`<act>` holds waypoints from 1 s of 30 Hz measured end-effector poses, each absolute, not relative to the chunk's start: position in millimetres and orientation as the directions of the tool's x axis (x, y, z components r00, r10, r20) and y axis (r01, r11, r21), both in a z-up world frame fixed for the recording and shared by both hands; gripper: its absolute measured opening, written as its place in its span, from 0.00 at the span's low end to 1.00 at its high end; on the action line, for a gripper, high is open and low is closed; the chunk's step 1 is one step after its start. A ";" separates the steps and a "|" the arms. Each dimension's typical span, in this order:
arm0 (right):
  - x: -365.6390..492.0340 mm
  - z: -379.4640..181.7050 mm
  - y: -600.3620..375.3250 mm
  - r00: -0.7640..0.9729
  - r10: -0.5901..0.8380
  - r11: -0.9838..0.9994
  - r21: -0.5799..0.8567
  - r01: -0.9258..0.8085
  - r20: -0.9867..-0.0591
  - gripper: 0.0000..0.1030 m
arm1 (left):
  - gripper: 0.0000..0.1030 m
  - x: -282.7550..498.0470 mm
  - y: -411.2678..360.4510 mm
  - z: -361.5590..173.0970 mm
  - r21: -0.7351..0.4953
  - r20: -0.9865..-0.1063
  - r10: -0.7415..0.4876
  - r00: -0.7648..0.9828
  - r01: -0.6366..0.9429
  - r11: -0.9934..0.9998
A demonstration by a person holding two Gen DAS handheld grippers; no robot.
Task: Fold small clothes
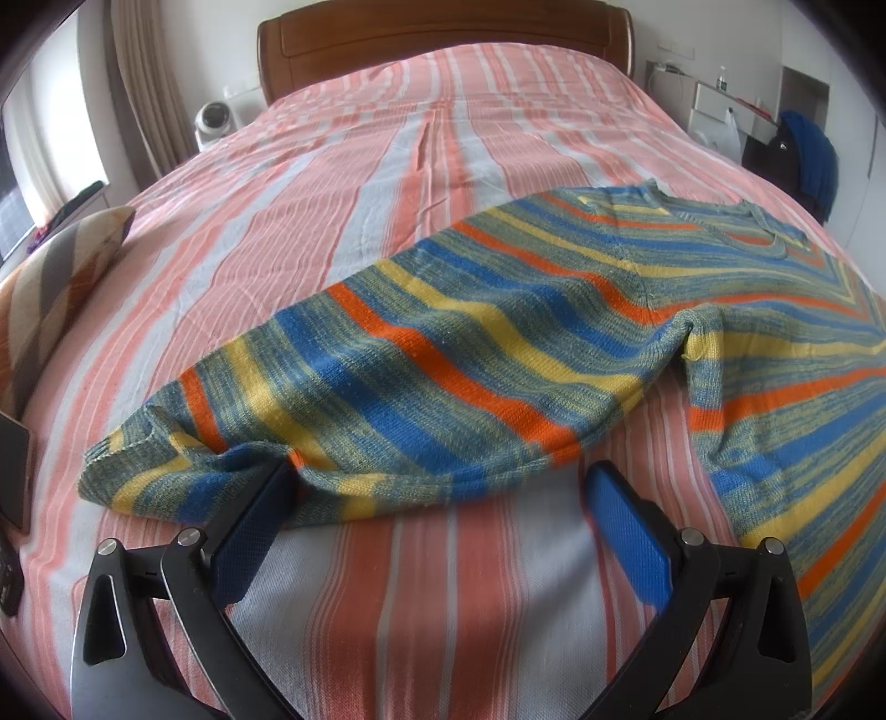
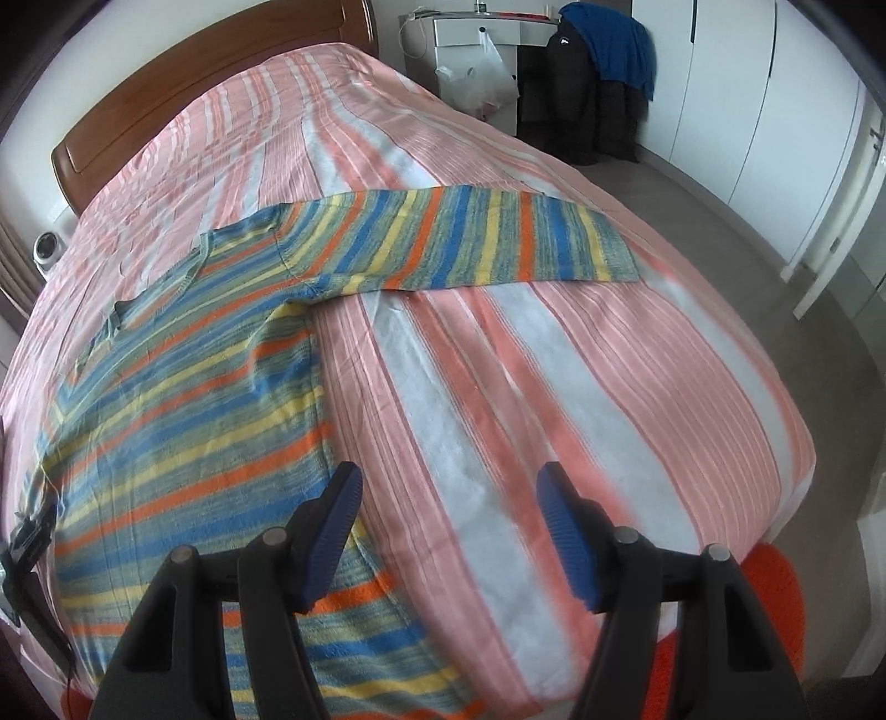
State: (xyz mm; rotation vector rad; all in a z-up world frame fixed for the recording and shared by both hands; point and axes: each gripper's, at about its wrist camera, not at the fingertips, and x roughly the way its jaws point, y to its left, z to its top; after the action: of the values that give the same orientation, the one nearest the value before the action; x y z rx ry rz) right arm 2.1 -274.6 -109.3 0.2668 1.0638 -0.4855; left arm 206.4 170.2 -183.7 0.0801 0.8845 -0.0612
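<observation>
Both tongs spread, pinching nothing: left gripper (image 1: 437, 487) by sweater (image 1: 470, 354) sleeve, right gripper (image 2: 448, 493) blurry; hem cropped at 6 o'clock.

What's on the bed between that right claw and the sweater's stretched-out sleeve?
Nothing but bare striped bedspread. The right wrist view shows the open right claw low in the picture, the sleeve lying flat farther up the bed, and only sheet between them.

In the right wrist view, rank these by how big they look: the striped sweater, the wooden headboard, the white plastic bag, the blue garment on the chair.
1. Striped sweater, nearest the camera.
2. Wooden headboard, far off.
3. Blue garment and white plastic bag: too alike to rank.
</observation>
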 end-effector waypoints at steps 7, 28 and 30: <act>17.4 -115.7 -262.1 0.392 -0.255 0.884 -0.049 0.465 -0.884 0.63 | 1.00 206.4 170.3 -183.7 0.045 -0.774 -0.020 0.633 0.086 0.995; 24.2 -119.5 -240.3 0.456 -0.178 0.908 0.034 0.419 -0.872 0.63 | 1.00 206.6 170.4 -183.8 0.045 -0.774 -0.019 0.633 0.085 0.995; 23.1 -119.2 -239.8 0.464 -0.168 0.913 0.040 0.405 -0.870 0.63 | 1.00 206.4 170.5 -183.7 0.045 -0.774 -0.019 0.633 0.085 0.995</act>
State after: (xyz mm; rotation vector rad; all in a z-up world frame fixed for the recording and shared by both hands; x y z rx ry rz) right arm 23.1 -239.8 -119.2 0.2552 1.0316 -0.3567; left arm 206.4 170.5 -183.7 0.0797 0.8834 -0.0598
